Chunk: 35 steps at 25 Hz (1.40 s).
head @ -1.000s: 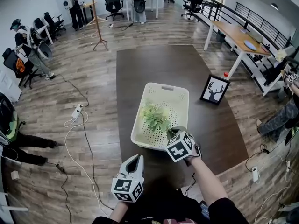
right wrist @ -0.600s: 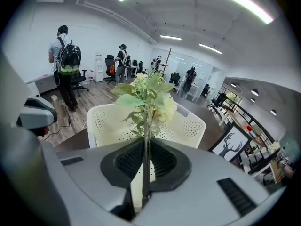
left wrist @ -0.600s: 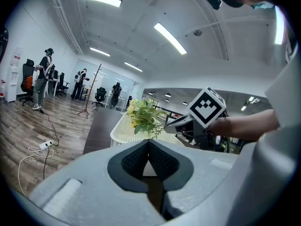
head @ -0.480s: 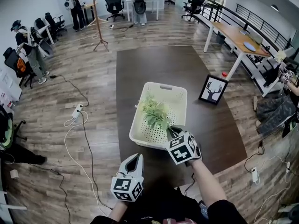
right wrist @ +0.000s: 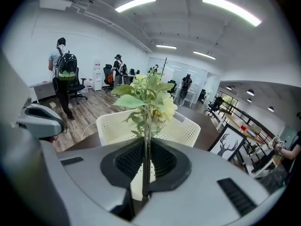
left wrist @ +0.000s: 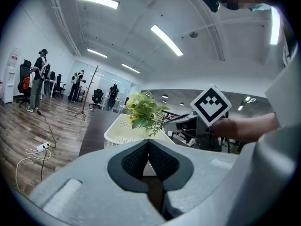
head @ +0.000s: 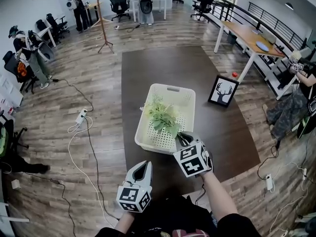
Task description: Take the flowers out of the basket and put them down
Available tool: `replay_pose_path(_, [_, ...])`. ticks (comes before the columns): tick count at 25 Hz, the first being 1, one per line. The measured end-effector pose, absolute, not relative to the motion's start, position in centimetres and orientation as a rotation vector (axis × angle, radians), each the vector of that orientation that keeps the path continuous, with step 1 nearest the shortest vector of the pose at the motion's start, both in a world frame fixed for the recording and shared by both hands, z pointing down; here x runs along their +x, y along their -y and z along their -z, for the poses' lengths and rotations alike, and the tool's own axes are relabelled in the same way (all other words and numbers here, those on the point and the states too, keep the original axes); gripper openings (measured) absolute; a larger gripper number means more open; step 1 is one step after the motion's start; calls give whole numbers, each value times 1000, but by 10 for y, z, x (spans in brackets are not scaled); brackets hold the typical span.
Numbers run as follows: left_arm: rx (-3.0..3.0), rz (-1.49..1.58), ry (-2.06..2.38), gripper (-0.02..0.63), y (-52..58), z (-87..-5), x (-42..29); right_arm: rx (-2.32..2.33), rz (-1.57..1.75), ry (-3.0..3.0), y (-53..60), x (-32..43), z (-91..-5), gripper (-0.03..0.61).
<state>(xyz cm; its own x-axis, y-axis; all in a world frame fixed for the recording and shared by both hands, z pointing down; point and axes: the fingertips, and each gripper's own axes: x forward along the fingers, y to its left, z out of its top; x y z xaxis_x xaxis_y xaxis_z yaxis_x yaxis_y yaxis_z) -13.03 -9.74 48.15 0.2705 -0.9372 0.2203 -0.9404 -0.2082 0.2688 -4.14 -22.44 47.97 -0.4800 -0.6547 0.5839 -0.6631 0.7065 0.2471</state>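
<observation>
The right claw [head: 183,139] is closed narrowly on the thin stem of the flowers [head: 162,115], the dark pads pressing the stem from both sides so that it runs straight up between them in the right gripper view. The bunch of pale yellow blooms and green leaves sits beyond the claw's tips, over the white perforated basket [head: 170,88], and in the left gripper view the foliage rises above the basket's rim. Whether the lower end of the stem touches the basket floor cannot be told. The basket stands on the dark brown worktop [head: 163,65], its near end close to the worktop's near edge. The left claw [head: 143,168] hangs nearer the person, left of the right claw and apart from the basket, with its jaws brought together and nothing between them. A framed deer picture [head: 222,92] stands tilted on the worktop to the right of the basket, well apart from it. Around the worktop lies a wooden floor [head: 59,127] with loose cables, and several people stand at the far desks.
</observation>
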Motion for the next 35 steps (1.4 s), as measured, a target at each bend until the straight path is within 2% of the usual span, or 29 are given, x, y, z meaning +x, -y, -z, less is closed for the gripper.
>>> replay_pose_path(35, [2255, 9, 1672, 9, 91, -469, -100, 1185, -35, 2477, 149, -10, -466, 40])
